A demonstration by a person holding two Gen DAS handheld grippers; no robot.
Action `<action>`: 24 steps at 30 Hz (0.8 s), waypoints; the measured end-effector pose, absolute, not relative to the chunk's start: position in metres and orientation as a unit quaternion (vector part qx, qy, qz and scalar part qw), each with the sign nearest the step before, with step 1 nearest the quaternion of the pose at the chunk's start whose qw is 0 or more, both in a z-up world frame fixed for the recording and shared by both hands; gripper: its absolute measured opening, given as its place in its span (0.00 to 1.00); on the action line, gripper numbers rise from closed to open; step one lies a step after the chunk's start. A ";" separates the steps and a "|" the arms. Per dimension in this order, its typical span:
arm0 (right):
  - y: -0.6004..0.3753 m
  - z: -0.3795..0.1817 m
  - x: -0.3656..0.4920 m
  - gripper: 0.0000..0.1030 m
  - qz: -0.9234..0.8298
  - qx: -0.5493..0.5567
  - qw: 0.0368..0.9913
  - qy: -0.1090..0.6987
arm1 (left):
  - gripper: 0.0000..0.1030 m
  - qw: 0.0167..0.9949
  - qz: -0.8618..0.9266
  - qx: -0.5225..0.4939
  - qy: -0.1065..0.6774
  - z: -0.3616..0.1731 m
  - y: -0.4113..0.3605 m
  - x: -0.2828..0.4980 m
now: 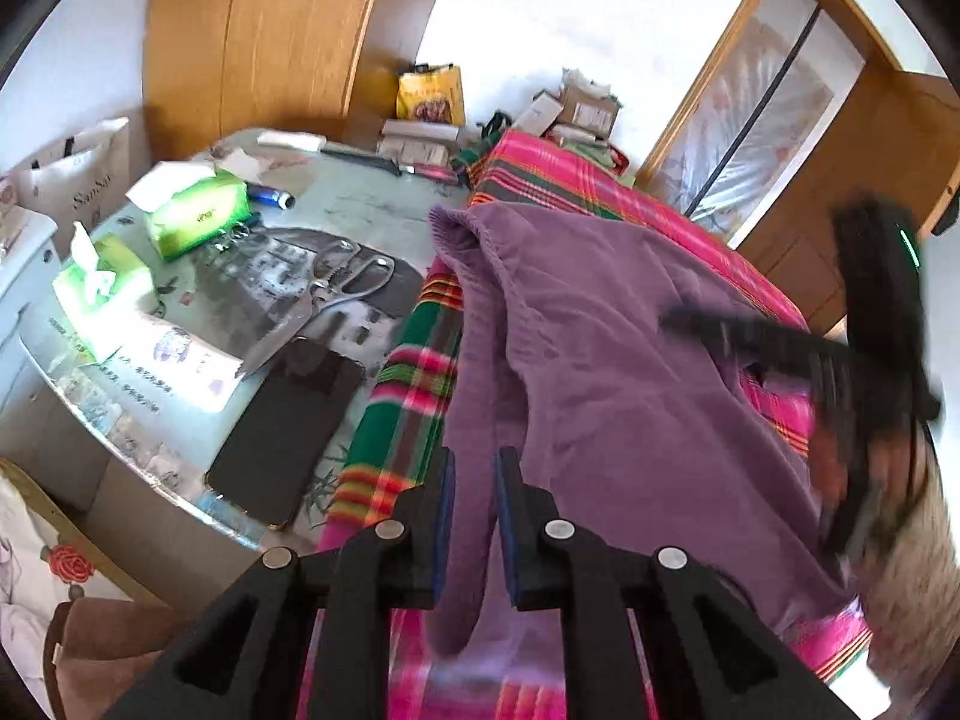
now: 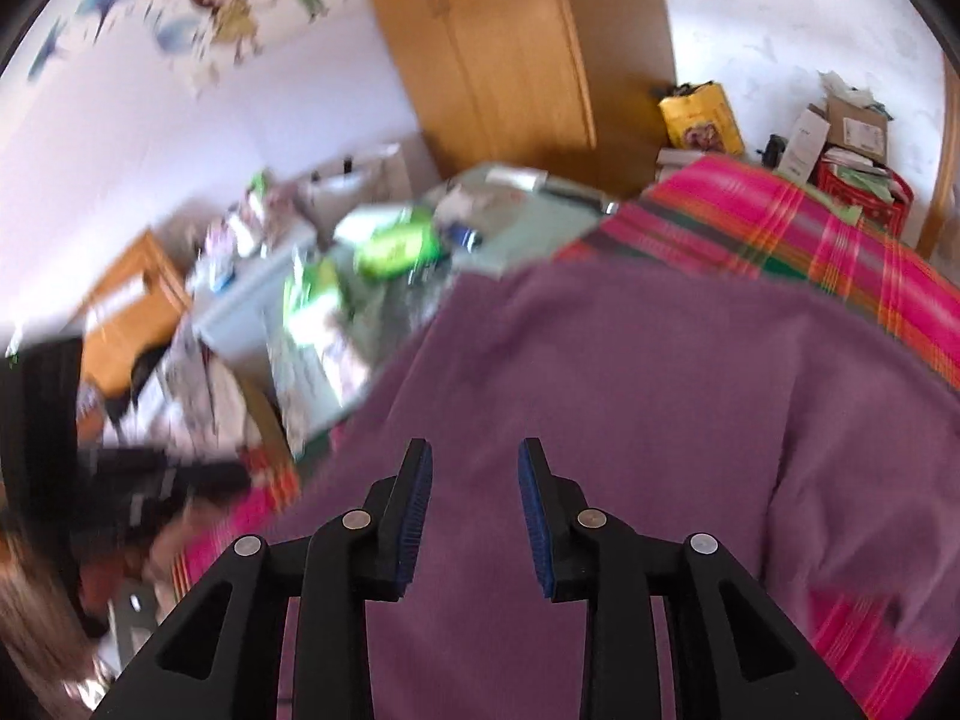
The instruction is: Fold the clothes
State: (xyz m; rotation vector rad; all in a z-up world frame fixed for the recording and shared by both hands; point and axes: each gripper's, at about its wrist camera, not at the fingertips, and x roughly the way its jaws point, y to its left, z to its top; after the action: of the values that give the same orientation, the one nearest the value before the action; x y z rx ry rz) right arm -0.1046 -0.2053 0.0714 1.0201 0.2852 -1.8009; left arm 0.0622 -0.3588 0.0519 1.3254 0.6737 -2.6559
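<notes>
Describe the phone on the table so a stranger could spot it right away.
Start at the glass-topped table left of the pink plaid blanket. The phone lies flat near the table's front edge, just below the scissors. It is the only dark, blank rectangle there, unlike the green tissue packs.

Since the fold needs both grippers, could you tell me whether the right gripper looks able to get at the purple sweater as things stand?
Probably yes. The right gripper is open over the purple sweater, which lies spread on the striped blanket, and nothing shows between its fingers and the cloth.
</notes>
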 end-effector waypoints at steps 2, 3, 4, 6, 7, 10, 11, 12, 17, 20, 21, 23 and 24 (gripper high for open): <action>-0.202 0.062 -0.084 0.30 -0.736 0.424 0.511 0.130 | 0.15 0.031 -0.864 0.450 0.223 0.049 -0.360 0.047; -0.200 0.057 -0.073 0.30 -0.732 0.424 0.516 0.136 | 0.15 0.024 -0.861 0.457 0.224 0.047 -0.360 0.041; -0.201 0.054 -0.061 0.30 -0.727 0.421 0.523 0.142 | 0.15 0.017 -0.857 0.464 0.224 0.046 -0.360 0.035; -0.201 0.050 -0.047 0.31 -0.719 0.420 0.534 0.145 | 0.16 0.004 -0.849 0.478 0.224 0.043 -0.361 0.022; -0.204 0.049 -0.040 0.31 -0.714 0.420 0.543 0.138 | 0.16 -0.002 -0.846 0.485 0.224 0.041 -0.361 0.015; -0.214 0.044 -0.026 0.32 -0.707 0.425 0.551 0.126 | 0.16 -0.024 -0.832 0.504 0.228 0.036 -0.363 -0.003; -0.217 0.042 -0.023 0.32 -0.707 0.427 0.549 0.124 | 0.16 -0.032 -0.825 0.510 0.241 0.033 -0.366 -0.006; -0.220 0.040 -0.020 0.32 -0.707 0.430 0.548 0.122 | 0.16 -0.035 -0.816 0.519 0.253 0.029 -0.370 -0.009; -0.233 0.030 -0.023 0.32 -0.718 0.456 0.518 0.086 | 0.16 -0.054 -0.797 0.535 0.276 0.022 -0.375 -0.021; -0.236 0.029 -0.032 0.32 -0.726 0.469 0.501 0.034 | 0.18 -0.060 -0.788 0.540 0.290 0.018 -0.378 -0.028; -0.237 0.029 -0.034 0.32 -0.730 0.474 0.492 0.024 | 0.19 -0.062 -0.785 0.542 0.295 0.017 -0.378 -0.031; -0.240 0.026 -0.037 0.32 -0.736 0.482 0.475 0.017 | 0.21 -0.064 -0.778 0.546 0.304 0.013 -0.379 -0.035; -0.241 0.024 -0.037 0.32 -0.743 0.483 0.463 0.017 | 0.21 -0.066 -0.775 0.548 0.308 0.011 -0.379 -0.037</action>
State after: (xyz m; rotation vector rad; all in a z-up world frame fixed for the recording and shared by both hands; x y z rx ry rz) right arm -0.0373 -0.2414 0.0241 1.1882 0.0419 -1.8262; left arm -0.0372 -0.3793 0.0113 1.7965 1.0107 -2.5425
